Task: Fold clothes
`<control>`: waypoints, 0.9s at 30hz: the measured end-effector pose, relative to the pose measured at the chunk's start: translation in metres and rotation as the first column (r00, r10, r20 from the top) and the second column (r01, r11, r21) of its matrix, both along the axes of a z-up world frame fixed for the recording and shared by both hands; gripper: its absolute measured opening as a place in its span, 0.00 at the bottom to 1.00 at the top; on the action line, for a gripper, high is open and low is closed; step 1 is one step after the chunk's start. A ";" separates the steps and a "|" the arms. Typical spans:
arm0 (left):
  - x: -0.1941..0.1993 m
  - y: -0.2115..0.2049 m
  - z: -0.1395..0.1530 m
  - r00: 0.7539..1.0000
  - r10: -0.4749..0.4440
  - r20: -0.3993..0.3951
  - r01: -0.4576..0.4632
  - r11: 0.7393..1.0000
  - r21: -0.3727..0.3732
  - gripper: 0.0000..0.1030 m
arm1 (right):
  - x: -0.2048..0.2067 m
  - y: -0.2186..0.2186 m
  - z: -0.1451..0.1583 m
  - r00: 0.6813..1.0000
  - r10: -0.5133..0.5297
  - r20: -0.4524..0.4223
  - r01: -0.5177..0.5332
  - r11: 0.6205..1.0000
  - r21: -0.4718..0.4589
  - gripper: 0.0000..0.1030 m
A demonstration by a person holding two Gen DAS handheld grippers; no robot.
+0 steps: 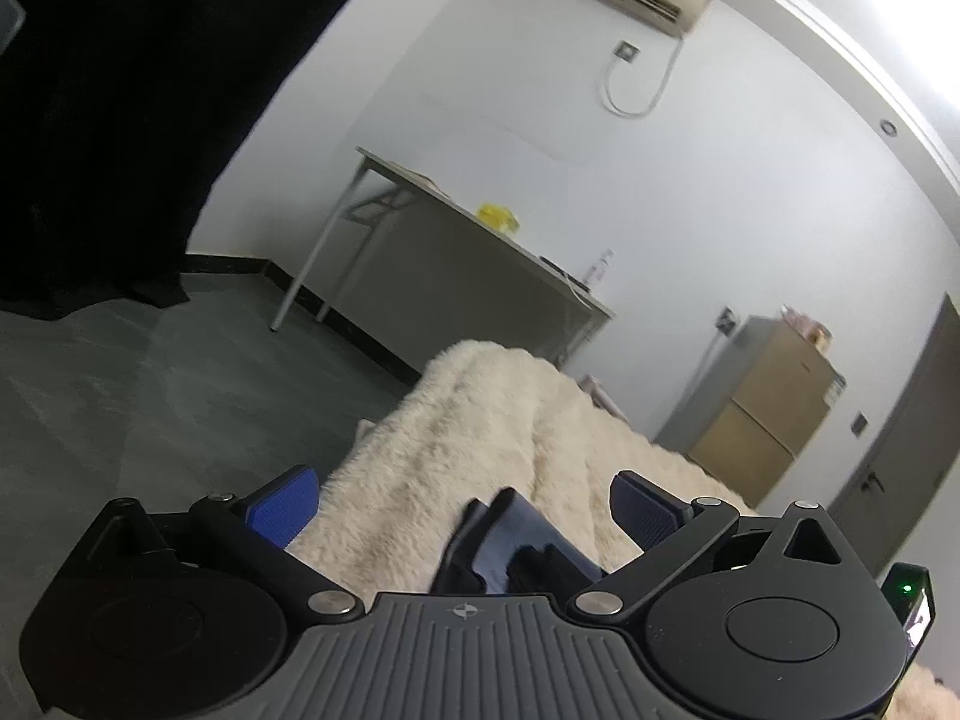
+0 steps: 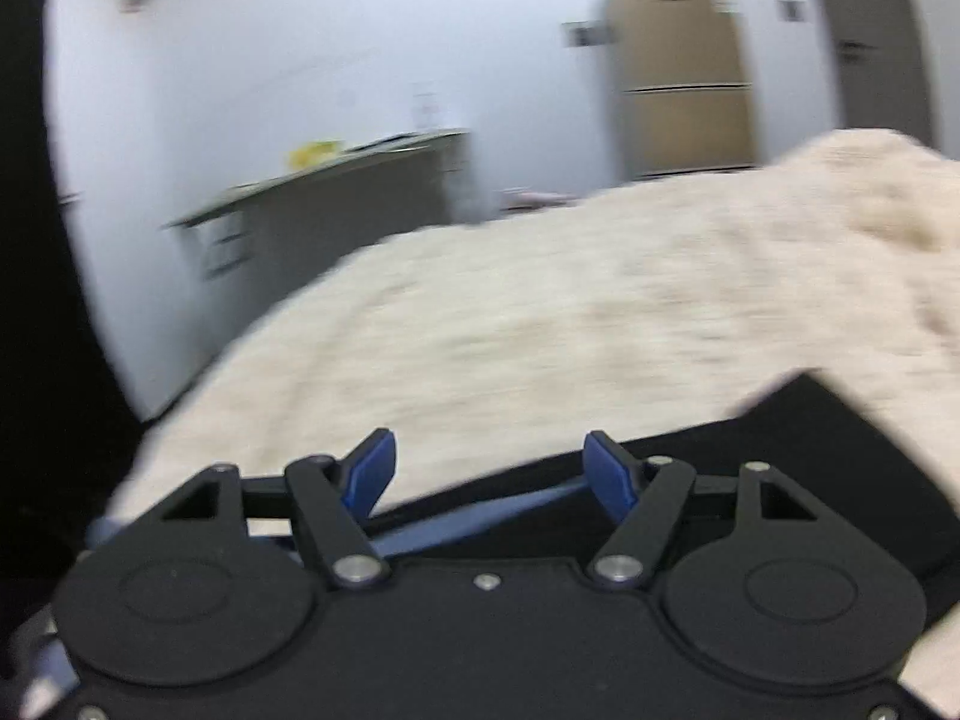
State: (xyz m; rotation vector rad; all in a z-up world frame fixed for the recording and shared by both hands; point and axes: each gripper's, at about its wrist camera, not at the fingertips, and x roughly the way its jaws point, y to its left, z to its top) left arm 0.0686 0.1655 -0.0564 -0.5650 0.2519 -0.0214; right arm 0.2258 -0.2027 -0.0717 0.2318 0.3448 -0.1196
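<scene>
A dark garment (image 2: 798, 450) with a blue edge lies on a cream fluffy blanket (image 2: 540, 312), low in the right wrist view. My right gripper (image 2: 489, 471) is open just above the garment's near edge, empty; this view is blurred. In the left wrist view my left gripper (image 1: 465, 507) is open and empty above the blanket (image 1: 456, 432). Between its blue pads (image 1: 282, 507) I see the right gripper (image 1: 510, 546), dark with blue, low over the blanket.
A grey table (image 1: 456, 252) with a yellow object (image 1: 495, 216) stands against the white wall. A beige fridge (image 1: 762, 402) and a grey door (image 1: 900, 450) are at the right. Black curtain (image 1: 120, 120) hangs at the left over grey floor.
</scene>
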 end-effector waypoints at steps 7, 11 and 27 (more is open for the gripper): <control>0.002 -0.001 -0.002 1.000 -0.016 0.000 0.016 1.000 -0.014 0.99 | -0.003 0.019 -0.034 0.991 0.106 -0.079 -0.113 0.989 -0.095 0.70; -0.001 0.000 -0.002 1.000 -0.012 0.005 0.013 1.000 -0.022 0.99 | -0.013 0.078 -0.058 0.951 0.280 -0.129 -0.301 0.934 -0.192 0.78; -0.004 0.002 -0.001 1.000 -0.020 -0.002 0.020 0.999 -0.036 0.99 | -0.030 0.047 -0.003 0.984 0.179 -0.002 -0.175 0.961 -0.213 0.84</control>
